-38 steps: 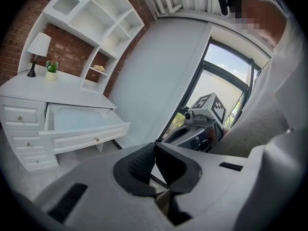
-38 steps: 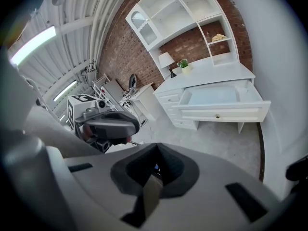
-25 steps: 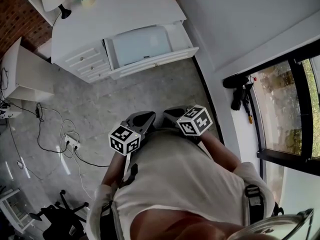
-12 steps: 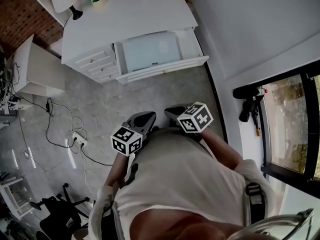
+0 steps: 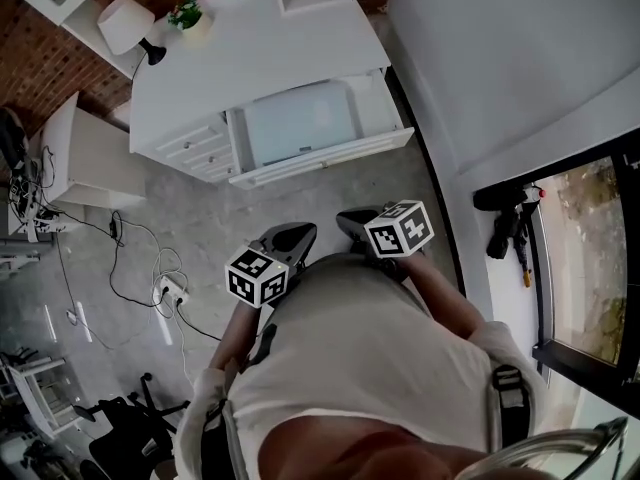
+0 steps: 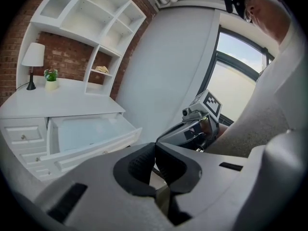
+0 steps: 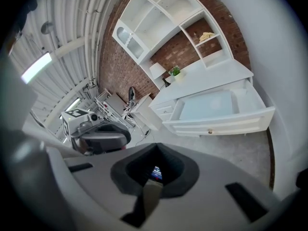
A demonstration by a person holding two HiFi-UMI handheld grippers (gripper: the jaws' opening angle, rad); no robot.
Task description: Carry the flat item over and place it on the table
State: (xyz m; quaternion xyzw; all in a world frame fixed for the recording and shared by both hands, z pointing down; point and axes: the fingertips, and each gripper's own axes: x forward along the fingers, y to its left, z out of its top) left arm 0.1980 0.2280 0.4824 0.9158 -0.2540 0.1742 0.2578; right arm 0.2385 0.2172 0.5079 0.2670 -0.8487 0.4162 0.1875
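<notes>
This looks like a home study corner set up inside a studio. At the far side a white desk with lamp, plant and shelves stands against a brick wall. On the left, loose cables cross a bare concrete floor.

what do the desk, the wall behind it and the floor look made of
Desk: probably painted wood, smooth matte white, panelled drawer fronts. Wall: bare red brick, mortar lines show. Floor: maybe concrete or stone, mottled grey.

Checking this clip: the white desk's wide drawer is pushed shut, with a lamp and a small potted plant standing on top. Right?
No: the drawer is pulled open, not shut, as the head view shows. The lamp and potted plant do stand on the desk top.
</notes>
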